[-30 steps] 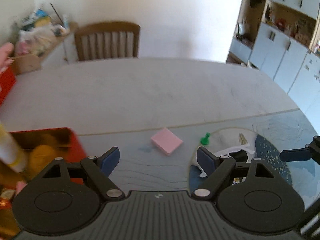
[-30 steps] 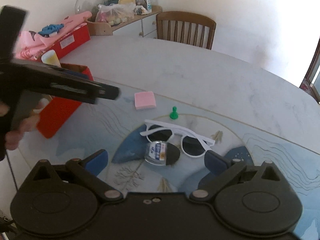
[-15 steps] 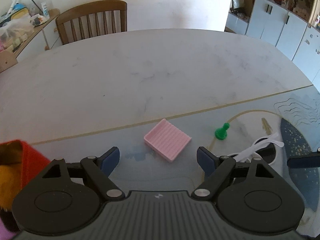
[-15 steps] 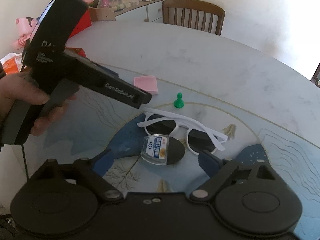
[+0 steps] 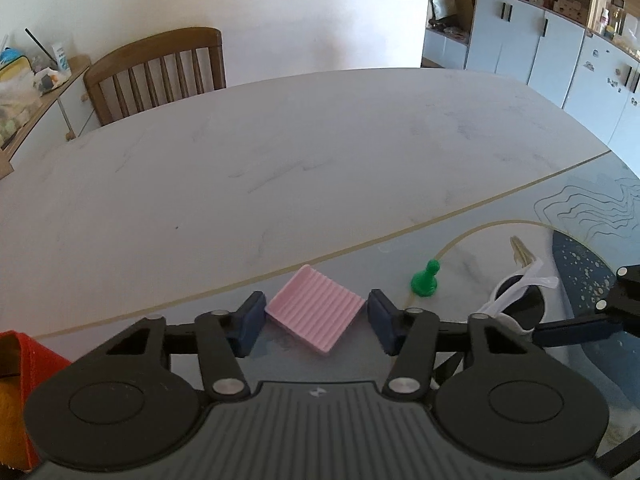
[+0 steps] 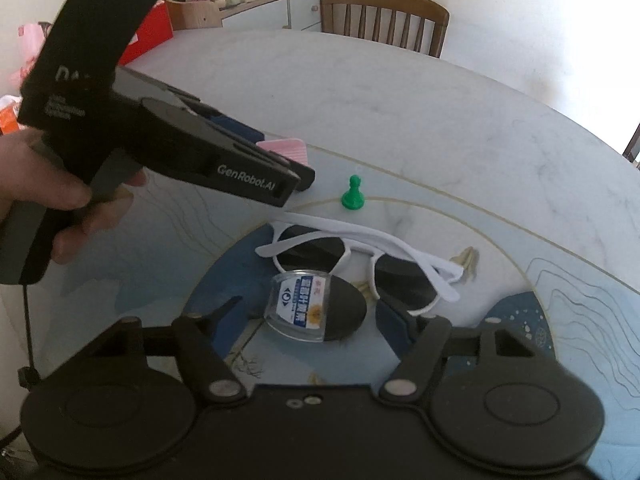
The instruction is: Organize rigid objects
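The table (image 5: 320, 152) takes up most of both views: a pale marble-look top with a printed blue-and-white mat (image 6: 520, 280) over the near part. A wooden chair (image 5: 160, 72) is at 11 o'clock in the left wrist view, white cabinets (image 5: 540, 40) at 2 o'clock. A red box (image 5: 24, 380) peeks in at 8 o'clock.

The left gripper (image 5: 316, 316) is down low on the mat with its jaws spread, and the pink ribbed pad (image 5: 316, 314) lies right between the blue fingertips (image 5: 250, 320). The pads look just beside its corners (can't tell if they actually touch), so it's not clamped on anything. In the right wrist view the same tool fills the 10 o'clock area, held by a hand (image 6: 60, 200).

The right gripper (image 6: 312, 316) hangs with its jaws wide apart over a small clear case (image 6: 298, 306) with a blue label, gripping nothing.

White sunglasses (image 6: 360, 256) lie folded just past the case, around 12 o'clock from it. The little green pawn (image 6: 353, 199) stands upright farther out, between the sunglasses and the pink pad.
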Demonstrator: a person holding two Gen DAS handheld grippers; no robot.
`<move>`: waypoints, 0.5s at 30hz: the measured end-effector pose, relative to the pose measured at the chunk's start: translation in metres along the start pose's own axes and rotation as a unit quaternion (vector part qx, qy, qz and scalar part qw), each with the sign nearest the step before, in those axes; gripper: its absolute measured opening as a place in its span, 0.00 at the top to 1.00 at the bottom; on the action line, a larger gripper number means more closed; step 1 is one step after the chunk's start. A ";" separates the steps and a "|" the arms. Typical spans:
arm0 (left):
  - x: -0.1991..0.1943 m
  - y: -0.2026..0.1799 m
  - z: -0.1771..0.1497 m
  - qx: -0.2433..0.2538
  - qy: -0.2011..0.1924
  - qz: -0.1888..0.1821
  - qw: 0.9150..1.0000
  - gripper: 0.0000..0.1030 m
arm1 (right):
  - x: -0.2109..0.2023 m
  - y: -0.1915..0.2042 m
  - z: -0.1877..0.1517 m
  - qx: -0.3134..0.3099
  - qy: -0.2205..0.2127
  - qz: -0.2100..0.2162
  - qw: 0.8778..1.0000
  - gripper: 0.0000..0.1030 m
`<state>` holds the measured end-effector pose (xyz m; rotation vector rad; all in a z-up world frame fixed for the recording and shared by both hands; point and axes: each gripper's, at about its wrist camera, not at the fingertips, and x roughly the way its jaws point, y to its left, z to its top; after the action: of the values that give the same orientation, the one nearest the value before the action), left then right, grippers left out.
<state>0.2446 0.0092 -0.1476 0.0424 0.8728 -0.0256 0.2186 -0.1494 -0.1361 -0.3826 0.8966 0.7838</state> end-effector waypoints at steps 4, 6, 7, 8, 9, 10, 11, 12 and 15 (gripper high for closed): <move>0.001 -0.002 0.003 -0.005 0.003 0.005 1.000 0.46 | 0.000 0.006 -0.001 -0.015 -0.004 -0.006 1.000 0.43; 0.000 -0.001 0.002 -0.007 0.004 0.007 1.000 0.47 | -0.001 0.007 -0.001 -0.021 -0.007 -0.006 1.000 0.48; -0.001 -0.001 0.002 -0.009 0.005 0.008 1.000 0.47 | -0.002 0.009 -0.001 -0.023 -0.007 -0.008 1.000 0.48; -0.002 -0.001 0.001 -0.011 0.005 0.009 1.000 0.47 | -0.002 0.009 -0.001 -0.024 -0.008 -0.010 1.000 0.48; -0.003 -0.001 0.000 -0.014 0.006 0.011 1.000 0.47 | -0.003 0.009 -0.002 -0.026 -0.008 -0.012 1.000 0.48; -0.005 -0.001 -0.001 -0.016 0.008 0.011 1.000 0.47 | -0.004 0.010 -0.002 -0.026 -0.008 -0.011 1.000 0.48; -0.006 -0.001 -0.003 -0.019 0.009 0.012 1.000 0.47 | -0.005 0.010 -0.003 -0.025 -0.007 -0.010 1.000 0.48; -0.008 -0.001 -0.004 -0.022 0.012 0.012 1.000 0.47 | -0.007 0.009 -0.004 -0.022 -0.007 -0.009 1.000 0.48; -0.017 0.000 -0.009 -0.041 0.014 0.007 0.999 0.47 | -0.016 0.008 -0.005 -0.013 -0.011 -0.005 1.000 0.48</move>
<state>0.2268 0.0098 -0.1399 -0.0279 0.8999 0.0242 0.2035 -0.1542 -0.1262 -0.4010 0.8643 0.7891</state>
